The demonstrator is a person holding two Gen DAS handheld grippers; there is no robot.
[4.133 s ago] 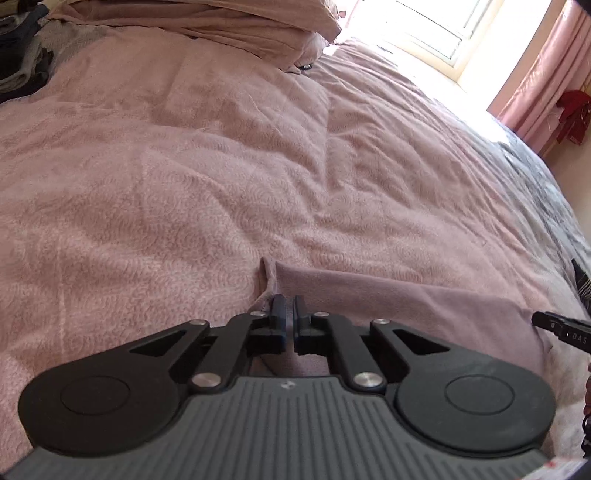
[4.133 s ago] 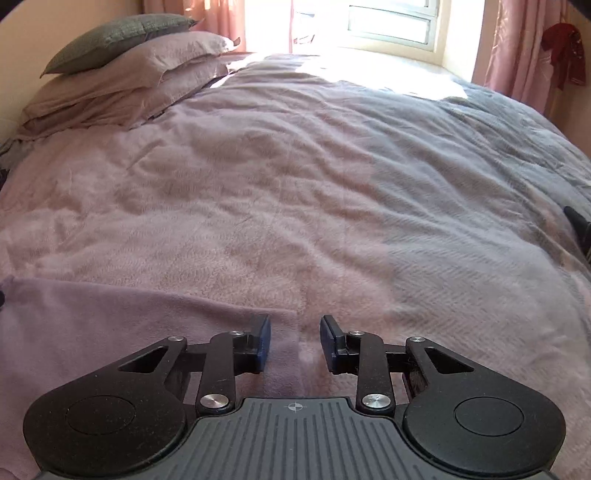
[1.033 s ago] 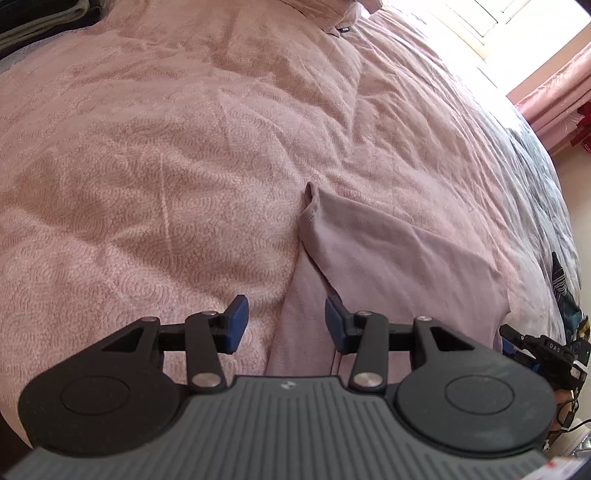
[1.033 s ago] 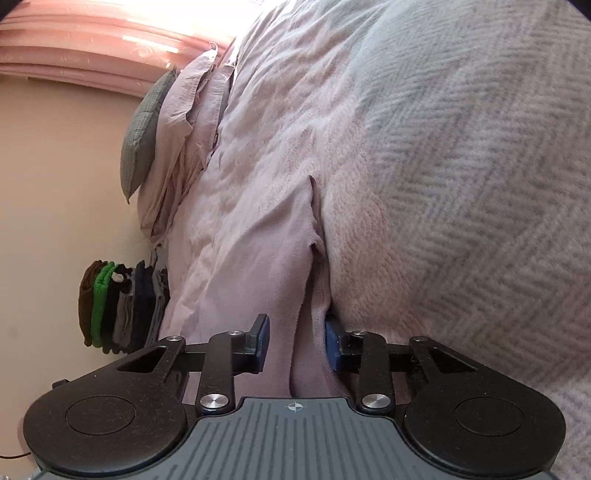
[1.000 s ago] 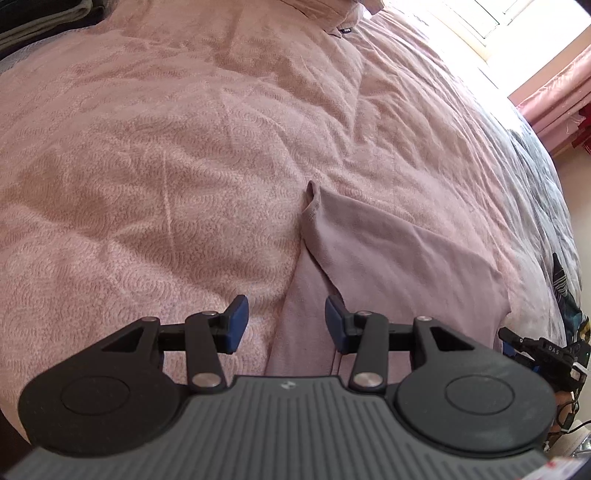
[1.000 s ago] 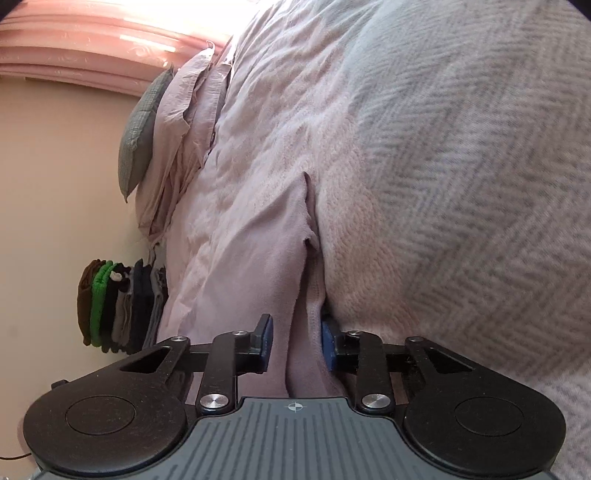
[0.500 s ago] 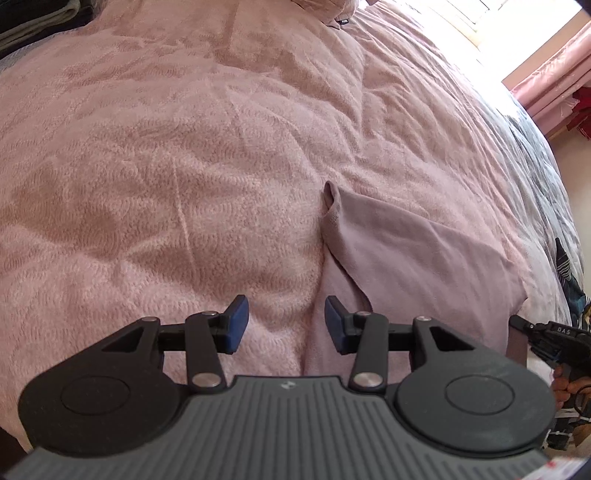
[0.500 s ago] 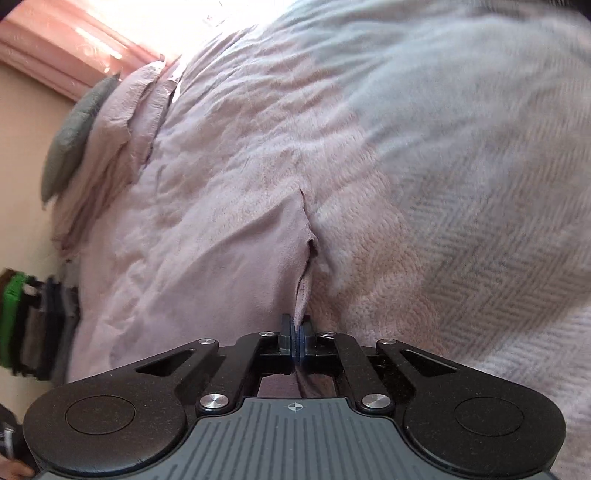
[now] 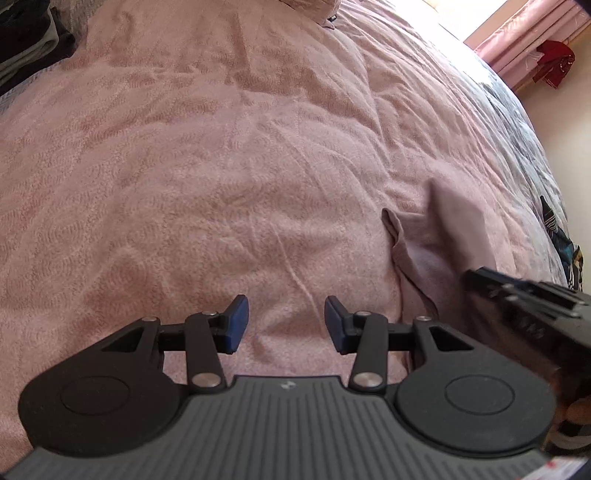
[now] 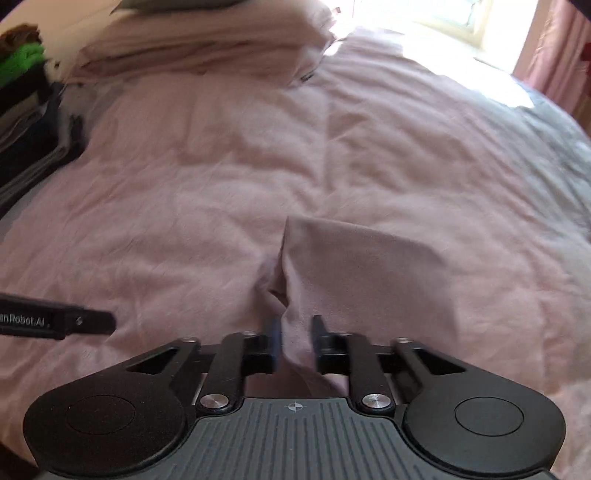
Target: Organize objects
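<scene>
Left wrist view: the left gripper (image 9: 286, 320) hangs over a pink textured bedspread (image 9: 207, 177), its 2 blue-padded fingers (image 9: 236, 323) set moderately apart with only bedspread showing between them. The task's thing, a folded mauve cloth (image 9: 443, 243), lies on the bedspread to the right of this gripper, well clear of its fingers, one corner folded over. The blurred black tip of the right gripper (image 9: 532, 302) comes in from the right edge, beside the cloth. Dark folded clothes (image 9: 26, 40) sit at the top left, and a pink curtain (image 9: 517, 33) hangs at the top right.

Right wrist view: the right gripper (image 10: 295, 343) is blurred; its jaws are opening, and the near edge of the mauve cloth (image 10: 354, 258) sits in the gap between them, the pads no longer pressing it. The cloth spreads away from the fingers across the bedspread (image 10: 207, 177). The left gripper's black finger (image 10: 74, 320) shows at the left edge. A stack of folded clothes (image 10: 26, 96), 1 bright green, stands at the upper left beside mauve pillows (image 10: 207, 40).
</scene>
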